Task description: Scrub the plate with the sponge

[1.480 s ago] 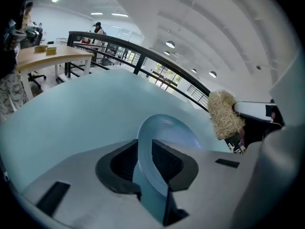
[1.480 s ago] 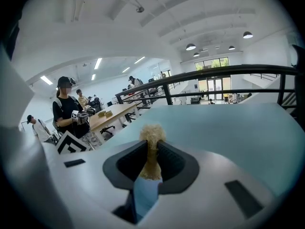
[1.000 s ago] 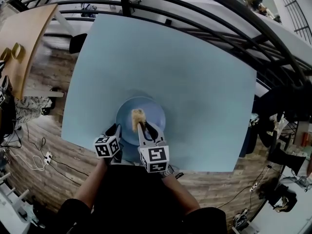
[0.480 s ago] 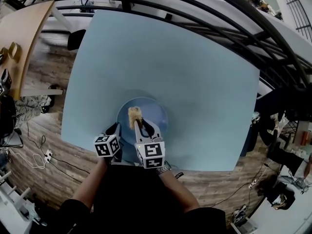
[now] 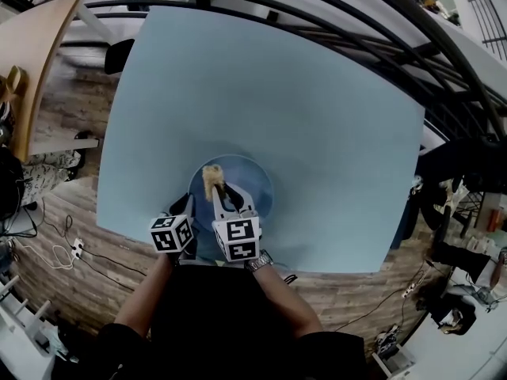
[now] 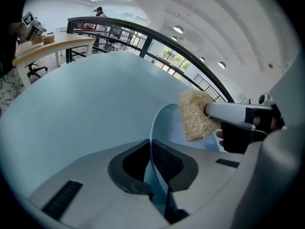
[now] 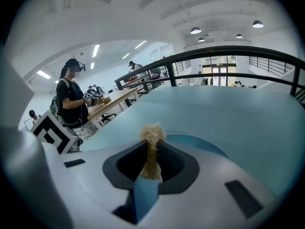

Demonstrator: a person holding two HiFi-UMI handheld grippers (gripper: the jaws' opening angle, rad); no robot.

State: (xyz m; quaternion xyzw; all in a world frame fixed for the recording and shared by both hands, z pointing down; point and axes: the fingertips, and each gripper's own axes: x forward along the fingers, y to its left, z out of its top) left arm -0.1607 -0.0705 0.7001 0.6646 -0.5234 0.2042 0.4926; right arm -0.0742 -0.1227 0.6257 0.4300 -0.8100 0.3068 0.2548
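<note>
A round blue plate [image 5: 252,182] lies near the front edge of the light blue table [image 5: 277,101]. My left gripper [image 5: 187,209] is shut on the plate's near-left rim [image 6: 153,137]; in the left gripper view the rim runs edge-on between the jaws. My right gripper [image 5: 215,194] is shut on a tan fibrous sponge [image 5: 211,178], which presses on the plate's left part. The sponge [image 7: 152,147] sticks out past the jaws in the right gripper view. From the left gripper view the sponge [image 6: 194,114] rests against the plate's inner face.
A black railing [image 5: 333,6] runs along the table's far and right sides. A wooden desk [image 5: 36,62] stands at the far left. A person [image 7: 71,101] with a headset stands by that desk. Cables [image 5: 59,252] lie on the wood floor at the left.
The right gripper has moved the sponge leftward and a little farther across the plate. The left gripper has kept its hold on the rim.
</note>
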